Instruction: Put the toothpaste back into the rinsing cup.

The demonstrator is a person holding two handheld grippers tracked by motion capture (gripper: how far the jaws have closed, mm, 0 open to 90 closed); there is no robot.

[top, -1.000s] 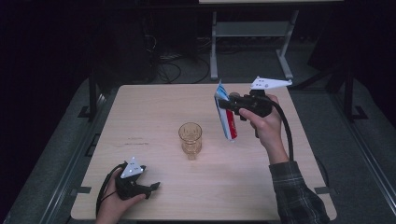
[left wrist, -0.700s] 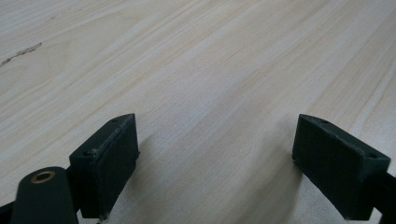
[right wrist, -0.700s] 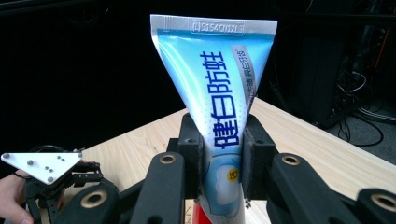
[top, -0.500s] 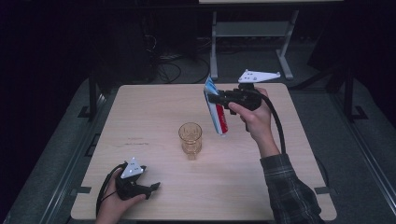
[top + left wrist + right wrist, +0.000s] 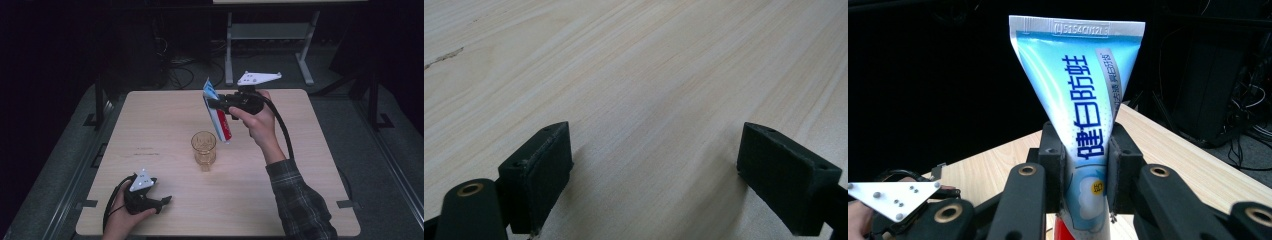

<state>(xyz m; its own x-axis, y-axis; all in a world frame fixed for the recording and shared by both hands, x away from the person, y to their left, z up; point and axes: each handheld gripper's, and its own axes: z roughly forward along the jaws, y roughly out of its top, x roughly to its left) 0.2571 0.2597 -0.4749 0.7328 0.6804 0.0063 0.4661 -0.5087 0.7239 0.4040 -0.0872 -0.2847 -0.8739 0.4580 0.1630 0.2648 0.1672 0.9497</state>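
Observation:
A blue, white and red toothpaste tube (image 5: 217, 116) hangs in the air above the table, crimped end up, with my right gripper (image 5: 211, 103) shut on its middle. In the right gripper view the tube (image 5: 1083, 110) stands between the two pads (image 5: 1052, 167), which press its sides. Its red cap end points down, just right of a clear amber glass (image 5: 204, 148) that stands upright at the table's middle. My left gripper (image 5: 165, 201) rests low at the near left corner, and its jaws in the left gripper view (image 5: 654, 170) stand wide open over bare wood.
The light wooden table (image 5: 150, 125) has dark floor all round. A white metal frame (image 5: 270, 35) and cables lie on the floor behind the far edge. My left gripper (image 5: 903, 200) also appears at the lower left of the right gripper view.
My right gripper has carried the toothpaste tube leftward and slightly up, from the table's right side to just beside the glass. The left gripper has stayed put.

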